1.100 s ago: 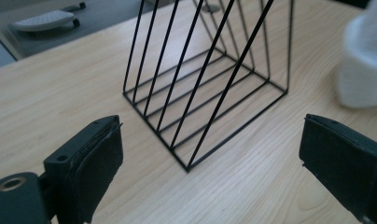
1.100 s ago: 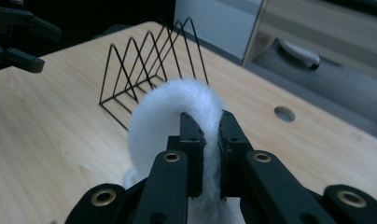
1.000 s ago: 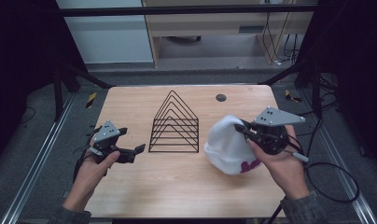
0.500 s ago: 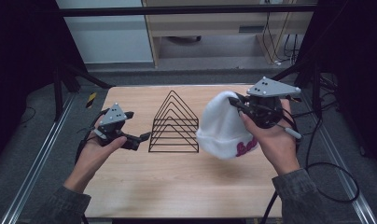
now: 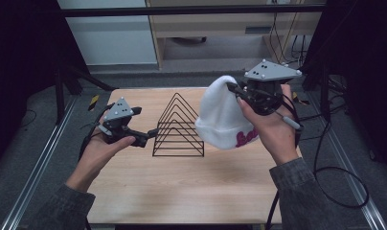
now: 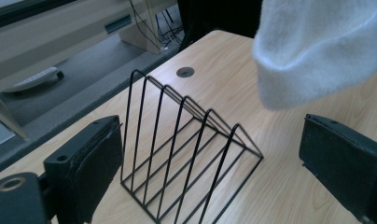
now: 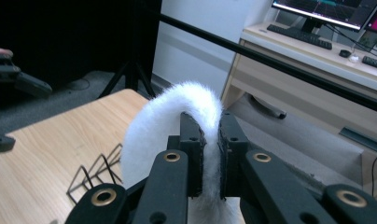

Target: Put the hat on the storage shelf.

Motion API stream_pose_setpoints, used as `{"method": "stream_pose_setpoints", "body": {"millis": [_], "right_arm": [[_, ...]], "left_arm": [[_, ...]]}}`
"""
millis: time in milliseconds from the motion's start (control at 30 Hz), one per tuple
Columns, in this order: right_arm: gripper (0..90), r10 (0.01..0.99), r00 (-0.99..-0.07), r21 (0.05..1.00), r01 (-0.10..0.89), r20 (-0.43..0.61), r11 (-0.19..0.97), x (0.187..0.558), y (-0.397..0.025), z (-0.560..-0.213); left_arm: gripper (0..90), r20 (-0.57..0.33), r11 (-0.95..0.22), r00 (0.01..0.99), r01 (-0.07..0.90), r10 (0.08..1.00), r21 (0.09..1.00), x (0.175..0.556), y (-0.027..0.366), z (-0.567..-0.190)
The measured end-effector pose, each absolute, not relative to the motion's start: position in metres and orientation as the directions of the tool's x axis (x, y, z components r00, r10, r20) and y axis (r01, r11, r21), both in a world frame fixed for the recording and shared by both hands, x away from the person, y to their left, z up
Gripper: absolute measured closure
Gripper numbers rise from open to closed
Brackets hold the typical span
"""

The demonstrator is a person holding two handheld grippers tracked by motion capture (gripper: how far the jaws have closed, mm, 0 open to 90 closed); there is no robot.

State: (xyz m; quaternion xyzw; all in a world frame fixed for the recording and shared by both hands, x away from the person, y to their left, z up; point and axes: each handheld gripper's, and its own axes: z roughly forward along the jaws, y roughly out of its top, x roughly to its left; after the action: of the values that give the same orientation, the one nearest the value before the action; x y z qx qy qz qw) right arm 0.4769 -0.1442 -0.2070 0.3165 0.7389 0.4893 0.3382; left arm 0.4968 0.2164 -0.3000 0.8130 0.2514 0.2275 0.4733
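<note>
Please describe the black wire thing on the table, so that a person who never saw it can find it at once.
Look at the wooden table, near its middle, between the two hands. There stands the wire rack, with the white hat hanging just right of it. It is a row of thin black triangles on a rectangular base, and you can see through it.

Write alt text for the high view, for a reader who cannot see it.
The right tongs hold a white knit hat by its crown, lifted above a wooden table, the hat hanging beside a black wire rack. The left tongs, open, point at the rack's left side.
</note>
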Motion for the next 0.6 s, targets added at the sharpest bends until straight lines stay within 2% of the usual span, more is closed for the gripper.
{"method": "stream_pose_setpoints", "body": {"millis": [133, 300, 600], "right_arm": [[83.3, 0.797, -0.574, 0.950, 0.101, -0.188, 0.297, 0.480, -0.135, -0.193], [83.3, 0.788, -0.583, 0.949, 0.088, -0.198, 0.304, 0.487, -0.123, -0.186], [83.3, 0.786, -0.586, 0.956, 0.064, -0.196, 0.286, 0.502, -0.103, -0.166]], "left_arm": [[8.3, 0.112, -0.400, 0.782, 0.185, 0.613, 0.898, 0.500, 0.214, -0.297], [14.5, 0.103, -0.399, 0.797, 0.183, 0.596, 0.898, 0.503, 0.211, -0.298], [14.7, 0.106, -0.421, 0.819, 0.174, 0.564, 0.890, 0.515, 0.188, -0.291]]}}
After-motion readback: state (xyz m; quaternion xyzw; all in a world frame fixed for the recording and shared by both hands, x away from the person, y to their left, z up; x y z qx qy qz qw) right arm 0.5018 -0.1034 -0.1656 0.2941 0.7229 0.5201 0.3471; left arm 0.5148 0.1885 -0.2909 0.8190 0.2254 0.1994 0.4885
